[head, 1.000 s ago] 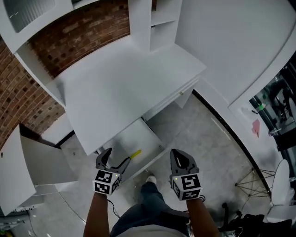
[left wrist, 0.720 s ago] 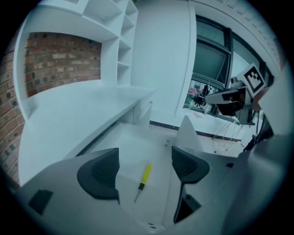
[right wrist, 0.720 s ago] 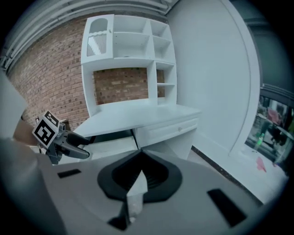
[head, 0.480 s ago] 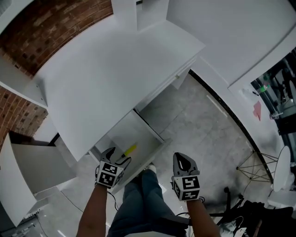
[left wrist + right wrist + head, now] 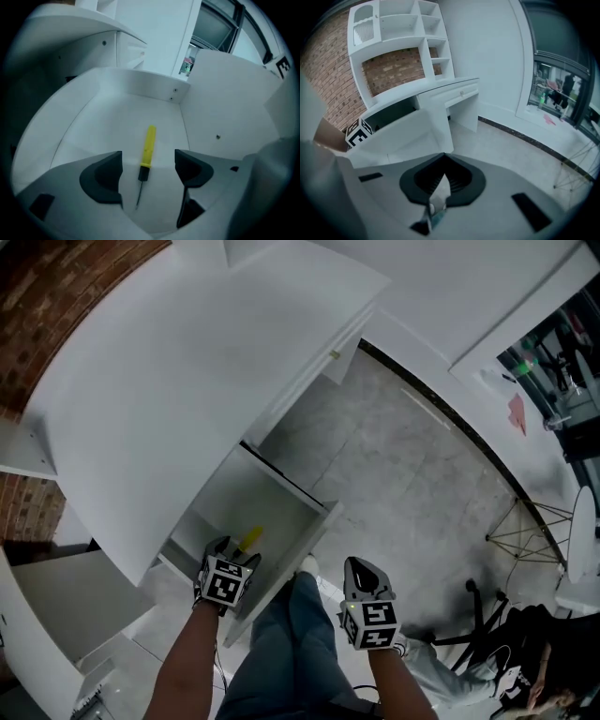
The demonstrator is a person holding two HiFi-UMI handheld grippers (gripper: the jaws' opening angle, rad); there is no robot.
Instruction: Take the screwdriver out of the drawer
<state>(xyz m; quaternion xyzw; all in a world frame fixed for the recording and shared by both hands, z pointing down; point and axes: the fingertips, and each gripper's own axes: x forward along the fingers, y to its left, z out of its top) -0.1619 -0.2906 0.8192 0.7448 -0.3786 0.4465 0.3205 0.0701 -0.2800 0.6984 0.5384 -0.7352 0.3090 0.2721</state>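
Note:
A screwdriver point(image 5: 149, 144) with a yellow handle, black collar and thin shaft lies flat on the floor of the open white drawer point(image 5: 140, 87). In the left gripper view it points toward me, between the jaws of my left gripper point(image 5: 147, 165), which is open and hovers just above it without touching. The head view shows the screwdriver point(image 5: 248, 538) just beyond my left gripper point(image 5: 232, 554) at the near end of the drawer point(image 5: 246, 498). My right gripper point(image 5: 363, 568) hangs over the floor to the right of the drawer, shut on nothing; its closed jaws point(image 5: 443, 180) face the desk.
The white desk top point(image 5: 187, 381) overhangs the drawer, with a brick wall point(image 5: 56, 315) behind. A closed drawer with a small knob point(image 5: 335, 354) is further right. Grey floor point(image 5: 403, 474) lies to the right. The person's leg point(image 5: 281, 643) is below the drawer front.
The head view has tipped further down and the drawer looks nearer. My left gripper has moved in over the drawer's near end, close to the screwdriver. The right gripper stays shut beside it.

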